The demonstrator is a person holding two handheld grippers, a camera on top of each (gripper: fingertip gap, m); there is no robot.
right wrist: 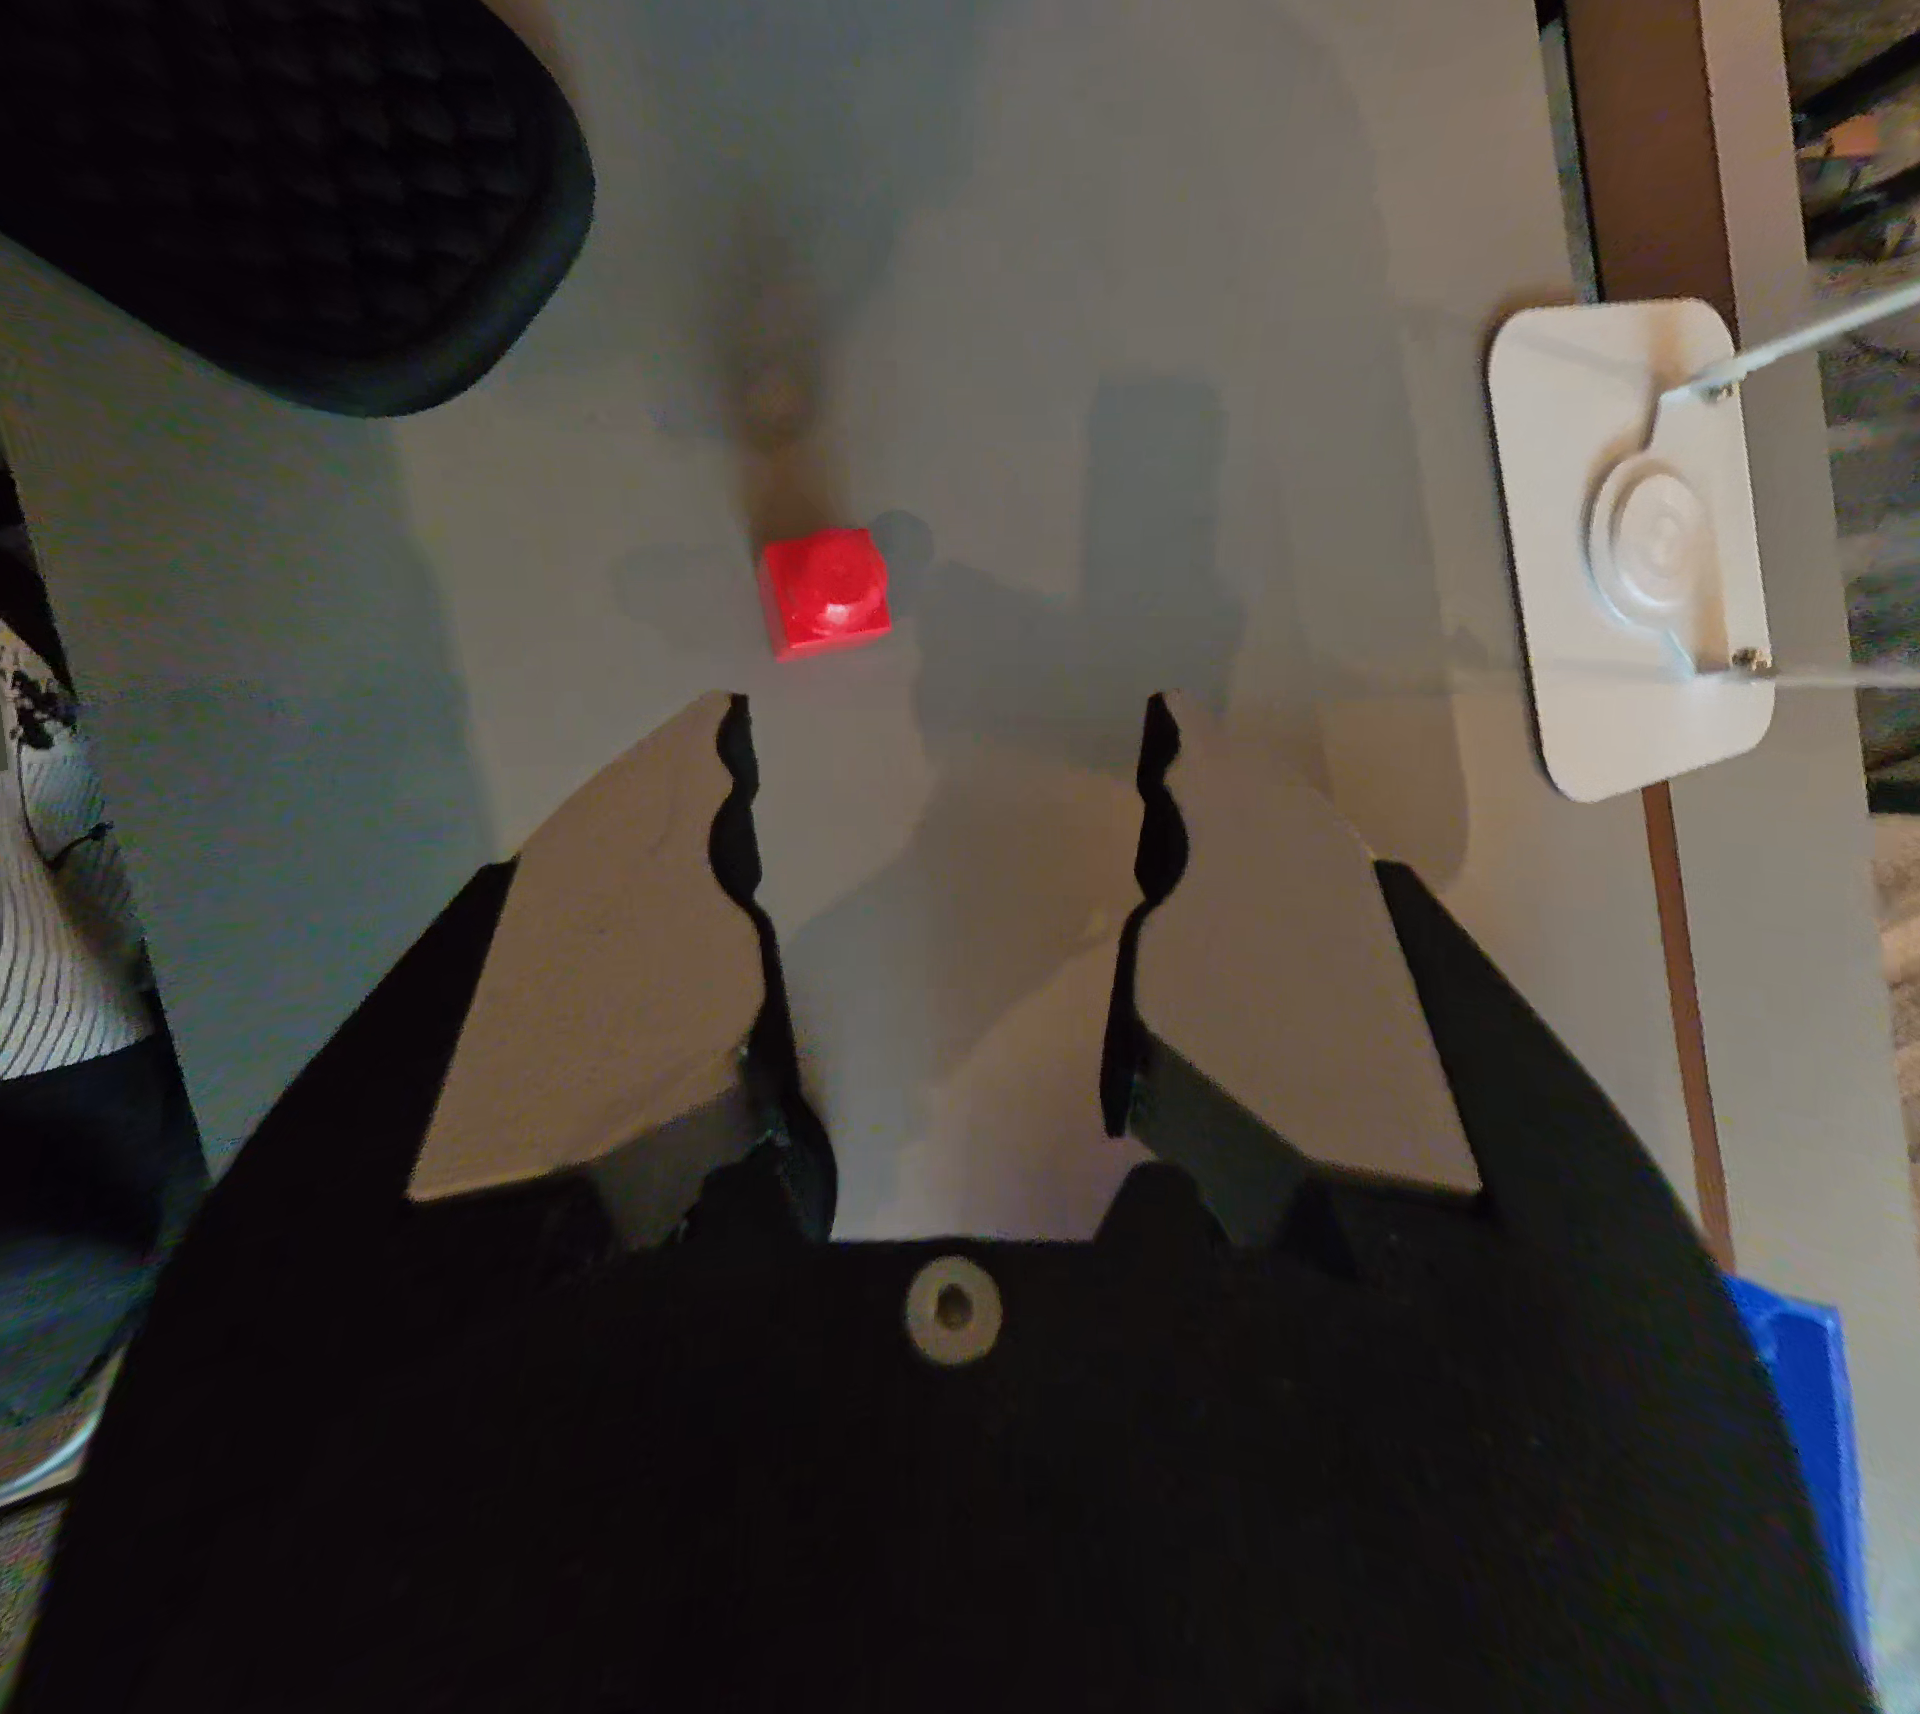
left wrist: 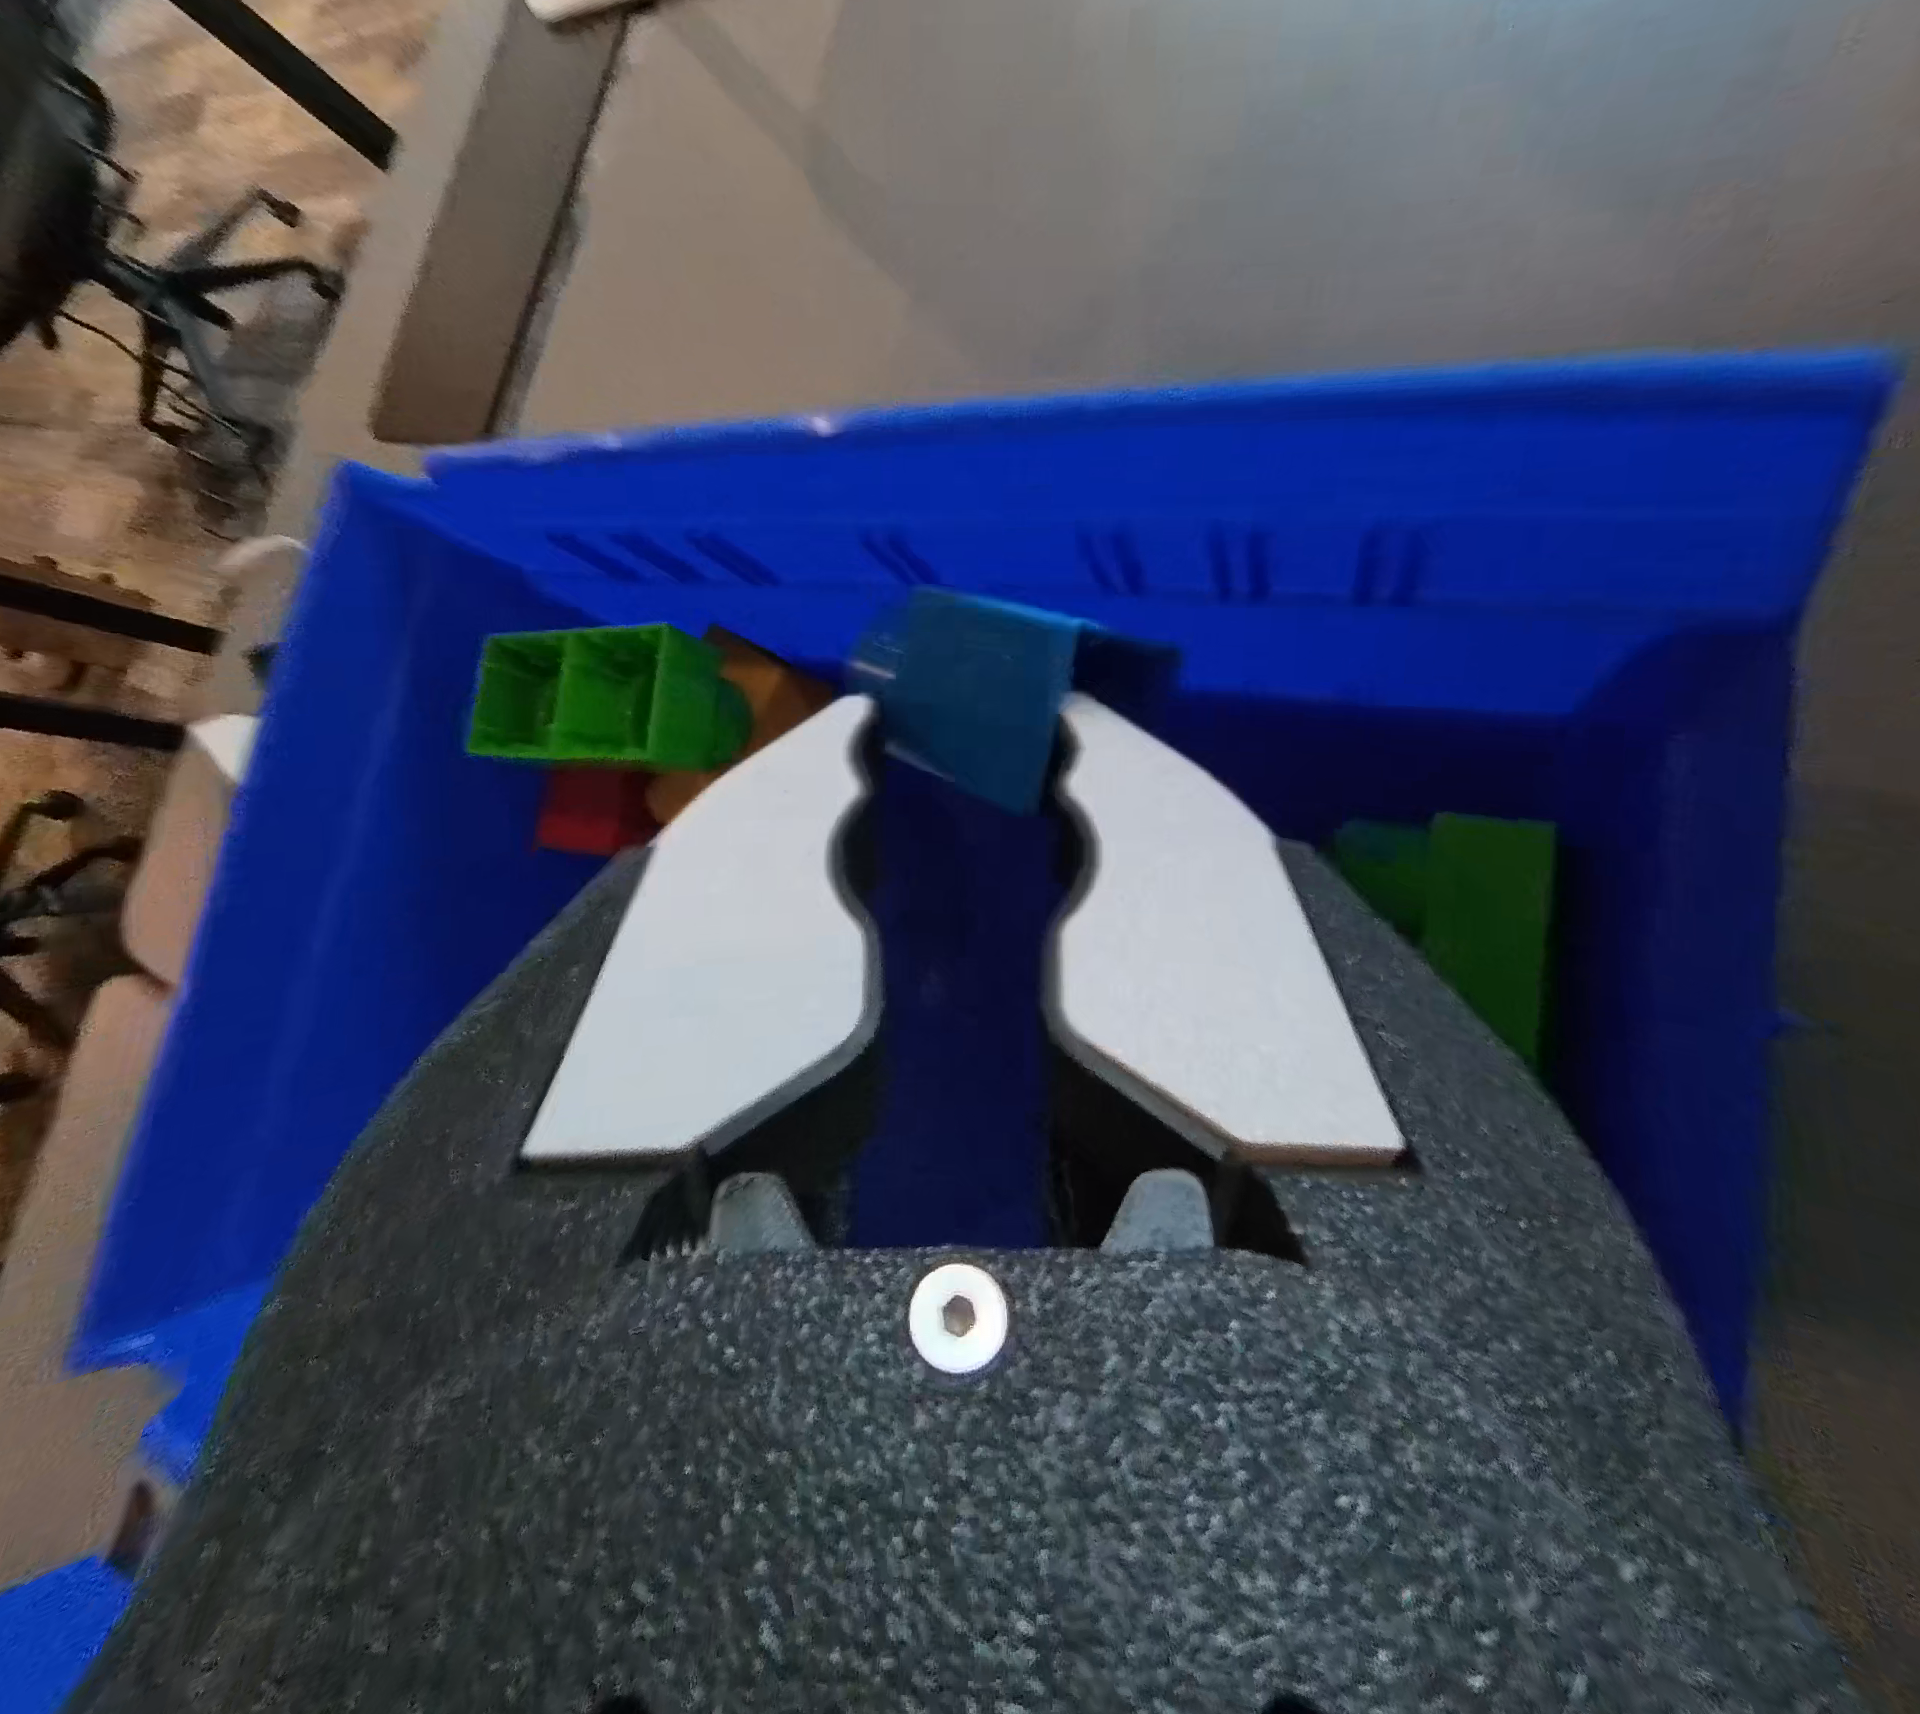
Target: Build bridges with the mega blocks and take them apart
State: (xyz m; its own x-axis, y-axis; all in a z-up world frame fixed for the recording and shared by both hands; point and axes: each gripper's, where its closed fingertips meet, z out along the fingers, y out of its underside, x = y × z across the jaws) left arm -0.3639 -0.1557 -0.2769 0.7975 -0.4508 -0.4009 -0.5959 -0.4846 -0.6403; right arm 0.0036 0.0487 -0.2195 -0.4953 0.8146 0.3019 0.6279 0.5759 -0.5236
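Pinching a blue block (left wrist: 961, 703) by my left gripper (left wrist: 966, 729) tips over the blue bin (left wrist: 1351, 511), I risk it twisting free — the hold is shallow — while my right gripper (right wrist: 948, 714) hangs wide open near a red block (right wrist: 826, 592).

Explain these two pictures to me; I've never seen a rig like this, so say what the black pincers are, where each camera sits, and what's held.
There is no robot here: a person holds a hand tool in each hand, each with two pale fingers and a camera that looks forward along them.

The left wrist view shows the left gripper above a blue bin. It is shut on a blue block. In the bin lie more blocks, among them a green block and a red block.

The right wrist view looks down on a grey table. The right gripper is open and holds nothing. Just beyond its fingers stands a single red block. A white stand base sits at the table's right edge.
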